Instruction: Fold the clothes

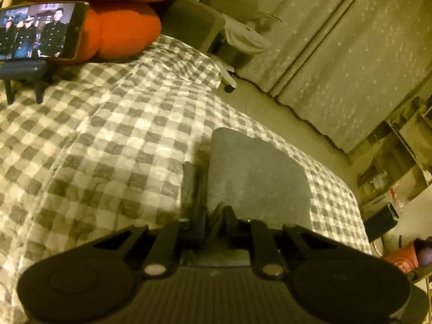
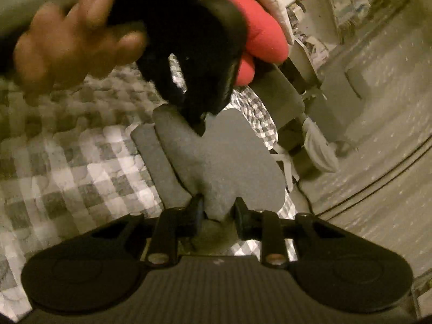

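**Mia:** Which way did the grey cloth (image 1: 256, 175) point?

**Ben:** It was a flat, felt-like piece. Its long side ran away from the left gripper (image 1: 213, 213), out over the checked bedspread (image 1: 94, 140). Its near edge sat pinched between the left gripper's two black fingers, which were closed tight on it.

**Mia:** And the other side?

**Ben:** In the right wrist view the cloth (image 2: 226, 156) looked folded, with a thin flap lying beside a wider one. It stretched from the right gripper (image 2: 218, 212) up to the left gripper (image 2: 194, 91), which a hand (image 2: 73, 46) held. The right gripper's fingers were closed on a bunched corner of the cloth.

**Mia:** What else was on the bed?

**Ben:** A puffy orange cushion (image 1: 113, 27), soft and round, and a phone (image 1: 40, 31) on a little stand (image 1: 24, 73).
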Available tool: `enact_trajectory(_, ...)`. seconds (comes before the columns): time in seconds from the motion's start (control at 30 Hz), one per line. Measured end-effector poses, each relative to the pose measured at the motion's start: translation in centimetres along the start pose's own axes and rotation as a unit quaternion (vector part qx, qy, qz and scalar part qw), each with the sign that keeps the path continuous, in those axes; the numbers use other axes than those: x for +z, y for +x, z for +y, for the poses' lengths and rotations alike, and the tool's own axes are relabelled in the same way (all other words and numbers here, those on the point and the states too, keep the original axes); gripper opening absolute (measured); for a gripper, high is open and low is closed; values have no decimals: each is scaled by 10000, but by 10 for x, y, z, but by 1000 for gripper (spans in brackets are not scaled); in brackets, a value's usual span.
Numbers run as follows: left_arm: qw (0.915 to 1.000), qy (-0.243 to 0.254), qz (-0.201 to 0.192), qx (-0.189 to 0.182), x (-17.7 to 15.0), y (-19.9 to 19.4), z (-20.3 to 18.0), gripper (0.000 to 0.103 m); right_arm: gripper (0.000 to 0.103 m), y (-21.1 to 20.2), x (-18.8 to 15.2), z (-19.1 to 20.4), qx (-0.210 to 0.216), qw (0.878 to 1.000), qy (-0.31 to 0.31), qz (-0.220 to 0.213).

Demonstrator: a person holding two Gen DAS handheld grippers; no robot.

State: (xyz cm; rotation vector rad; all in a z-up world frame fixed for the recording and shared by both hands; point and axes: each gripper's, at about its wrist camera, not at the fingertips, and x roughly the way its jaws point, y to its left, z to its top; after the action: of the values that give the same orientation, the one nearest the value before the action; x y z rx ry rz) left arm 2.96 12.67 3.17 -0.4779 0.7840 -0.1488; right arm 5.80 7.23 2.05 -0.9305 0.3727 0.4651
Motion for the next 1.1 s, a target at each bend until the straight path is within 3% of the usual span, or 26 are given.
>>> enact_trajectory(0.2, 9997, 231, 18, 98, -5, 1, -6, 13, 28, -5, -9, -2, 42, 9992, -361, 133)
enact_trajectory(0.27, 9995, 272, 29, 127, -7, 2, -7, 14, 28, -9, -10, -14, 171, 9996, -178, 155)
enact_trajectory(0.43, 9996, 196, 150, 161, -6, 3, -7, 14, 28, -32, -14, -67, 808, 9913, 1015, -229)
enact_trajectory(0.5, 9997, 142, 167, 147, -6, 4, -6, 14, 28, -43, -16, -91, 811, 9798, 1751, -523)
enact_trajectory(0.6, 9997, 58, 183, 123, -5, 5, -5, 15, 28, -34, -15, -105, 760, 9621, 2559, -551)
enact_trajectory(0.73, 9998, 36, 183, 110, -6, 5, -4, 15, 14, -5, -6, -79, 1053, 9614, 2536, -146)
enact_trajectory(0.87, 9997, 86, 188, 108, -8, 4, -5, 18, 16, 8, -6, -75, 1221, 9564, 2638, 269)
enact_trajectory(0.97, 9996, 201, 138, 152, -7, 2, -10, 23, 19, 13, -6, -64, 1138, 9636, 2395, 336)
enact_trajectory(1.1, 9986, 227, -440, 158, 2, -24, -14, 20, 20, 13, -7, -66, 1143, 9600, 2534, 329)
